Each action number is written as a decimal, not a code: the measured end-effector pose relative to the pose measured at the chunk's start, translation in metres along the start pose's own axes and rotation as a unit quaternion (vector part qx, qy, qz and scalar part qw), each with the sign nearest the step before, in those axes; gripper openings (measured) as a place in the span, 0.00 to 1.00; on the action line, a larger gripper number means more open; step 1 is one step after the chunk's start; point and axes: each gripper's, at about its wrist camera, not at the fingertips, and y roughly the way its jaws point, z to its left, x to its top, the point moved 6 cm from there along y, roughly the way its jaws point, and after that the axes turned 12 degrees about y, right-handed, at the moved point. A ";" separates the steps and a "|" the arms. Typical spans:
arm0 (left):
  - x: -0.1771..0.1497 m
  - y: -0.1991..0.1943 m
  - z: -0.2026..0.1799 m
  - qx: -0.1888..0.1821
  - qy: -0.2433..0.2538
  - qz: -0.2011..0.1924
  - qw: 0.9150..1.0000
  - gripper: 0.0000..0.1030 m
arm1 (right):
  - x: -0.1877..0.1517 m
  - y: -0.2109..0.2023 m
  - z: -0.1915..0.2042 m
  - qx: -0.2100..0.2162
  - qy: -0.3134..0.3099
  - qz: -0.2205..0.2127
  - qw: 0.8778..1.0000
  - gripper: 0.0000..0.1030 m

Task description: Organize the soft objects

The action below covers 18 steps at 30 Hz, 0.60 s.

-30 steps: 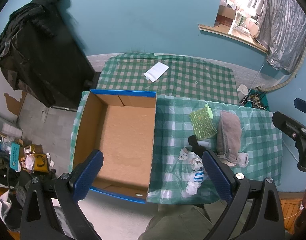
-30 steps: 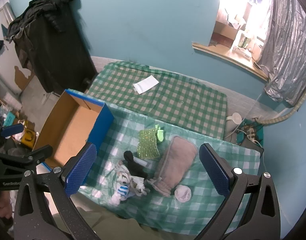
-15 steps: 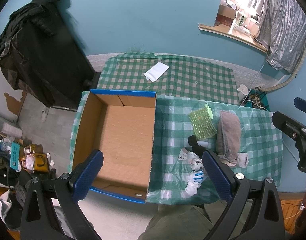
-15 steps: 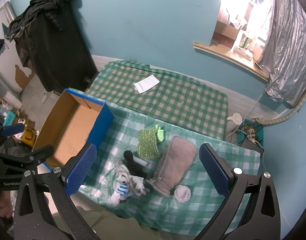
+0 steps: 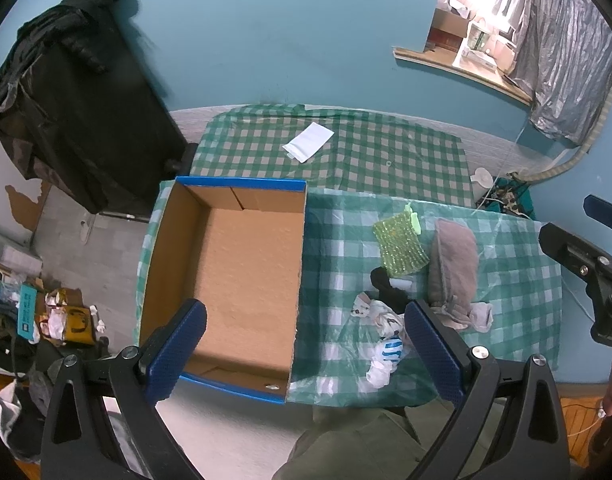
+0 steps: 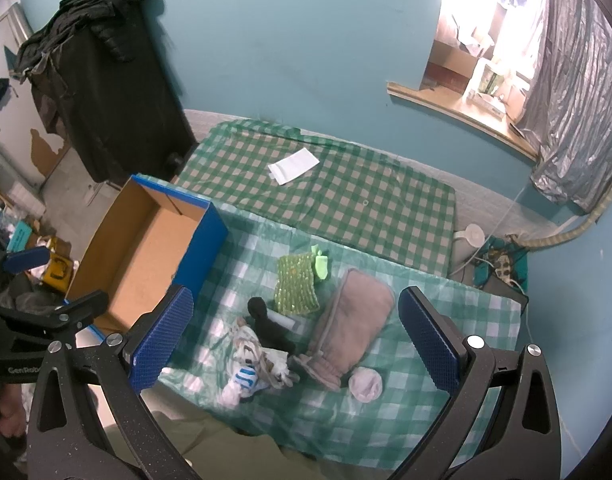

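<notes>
Soft objects [image 6: 282, 332] all lie right of the empty cardboard box [image 5: 242, 280], none sorted yet, while left gripper [image 5: 304, 350] and right gripper [image 6: 296, 340] hover spread wide, holding nothing.

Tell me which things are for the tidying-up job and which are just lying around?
For the job:
- cardboard box, nothing in it
- green knitted cloth
- grey towel
- black sock
- white patterned socks
- small white sock ball

Just lying around:
- white envelope on the far checked cloth
- dark clothes piled on the black cabinet
- power strip on the floor
</notes>
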 end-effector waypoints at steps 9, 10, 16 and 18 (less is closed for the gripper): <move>-0.002 0.002 -0.002 -0.006 -0.001 0.003 1.000 0.97 | -0.002 0.001 0.000 0.002 0.001 0.001 1.000 0.99; -0.002 0.003 -0.003 -0.005 0.000 0.004 1.000 0.97 | -0.003 0.002 -0.001 0.004 0.001 0.003 1.000 0.99; -0.006 0.026 -0.007 0.011 0.020 0.025 0.999 0.97 | -0.013 0.014 -0.015 -0.002 0.001 0.013 1.000 0.99; -0.007 0.035 -0.010 0.016 0.031 0.032 0.999 0.97 | -0.015 0.017 -0.026 -0.003 0.004 0.018 1.000 0.99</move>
